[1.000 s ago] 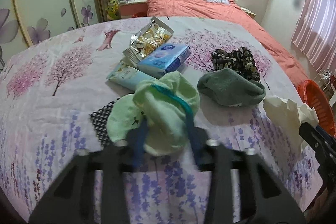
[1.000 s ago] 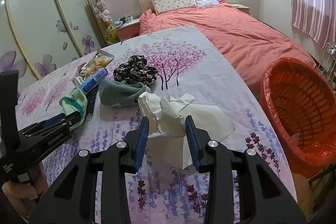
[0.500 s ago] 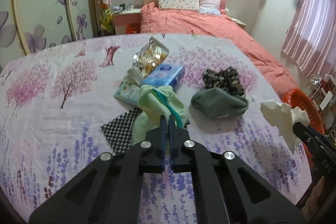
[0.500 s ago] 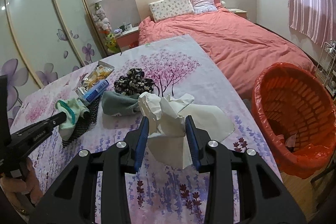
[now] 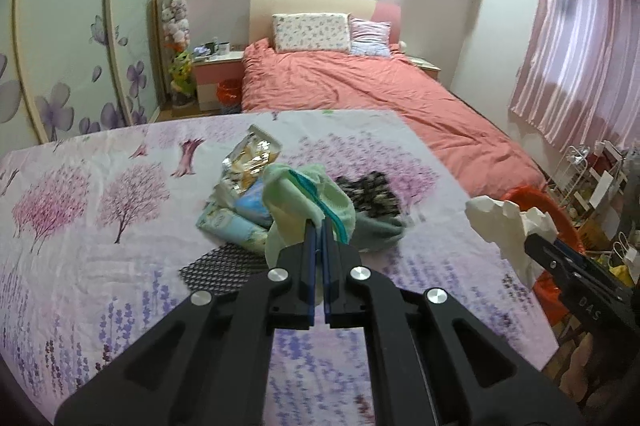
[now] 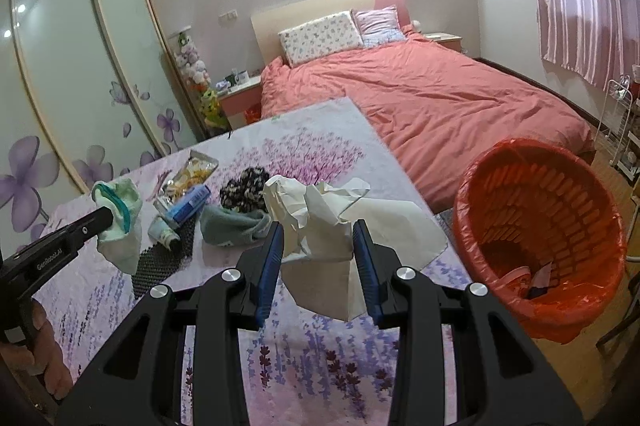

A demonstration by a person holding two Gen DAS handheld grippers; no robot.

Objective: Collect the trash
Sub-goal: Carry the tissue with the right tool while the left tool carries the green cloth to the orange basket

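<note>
While both catches hang clear of the counter (image 5: 80,266):

Left gripper (image 5: 319,226): jaws pressed together on a fold of the pale green cloth (image 5: 296,202); seen from the right wrist as a black arm entering at the left edge.

Pale green cloth: teal-trimmed, dangling from the left jaws above the counter, bunched over the fingertips, loose end drooping toward the black mesh mat (image 5: 216,266).

Right gripper (image 6: 319,246): jaws partway closed, pinching the crumpled white paper (image 6: 316,222) between the blue pads (image 6: 269,266).

Crumpled white paper: held off the counter, crumpled top above the pads, flat sheet hanging below them; in the left wrist view at the right, in front of the basket.

Orange basket (image 6: 536,162): lined with an orange bag, standing on the floor just beyond the counter's right edge, a few scraps at the bottom.

Counter: covered in a cloth printed with pink trees and purple lavender.

Left on the counter: snack wrapper (image 6: 192,172), blue pack (image 6: 190,204), pale tube (image 6: 162,230), grey-green cloth (image 6: 232,226), black floral cloth (image 6: 244,186), clustered near the middle; mesh mat under the tube's end.

Beyond: bed (image 5: 360,94) with a coral cover and two pillows, pink curtain (image 5: 580,38) at the right, wardrobe doors with purple flowers at the left.

Hand (image 6: 40,354): partly visible at the lower left of the right wrist view, on the left gripper's handle.
</note>
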